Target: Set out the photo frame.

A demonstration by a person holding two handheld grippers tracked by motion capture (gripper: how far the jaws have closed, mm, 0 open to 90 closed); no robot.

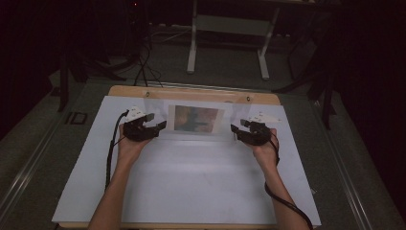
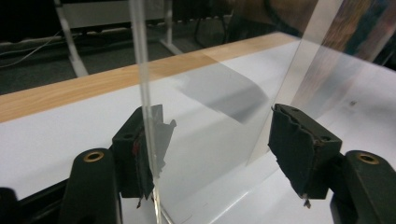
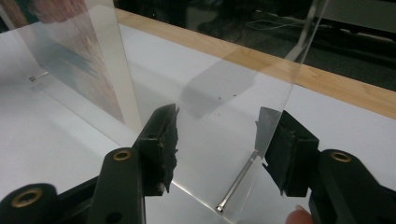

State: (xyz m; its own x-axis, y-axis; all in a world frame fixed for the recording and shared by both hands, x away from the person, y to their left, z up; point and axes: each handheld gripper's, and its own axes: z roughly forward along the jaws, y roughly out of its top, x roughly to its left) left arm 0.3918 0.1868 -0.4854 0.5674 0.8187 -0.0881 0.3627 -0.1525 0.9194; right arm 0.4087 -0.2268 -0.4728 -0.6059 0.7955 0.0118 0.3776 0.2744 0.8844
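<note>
High view: clear acrylic frame [image 1: 196, 120] upright on white board [image 1: 191, 191]; both hand-held grippers wide, straddling its side edges.

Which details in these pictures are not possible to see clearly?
- Photo in the clear frame, high view: subject too small and dim.
- Frame's base, left gripper view: cut off by the bottom edge.
- Left gripper and right gripper, high view: jaw gaps too small.
- Metal pin, right gripper view: top blurred behind the acrylic.
</note>
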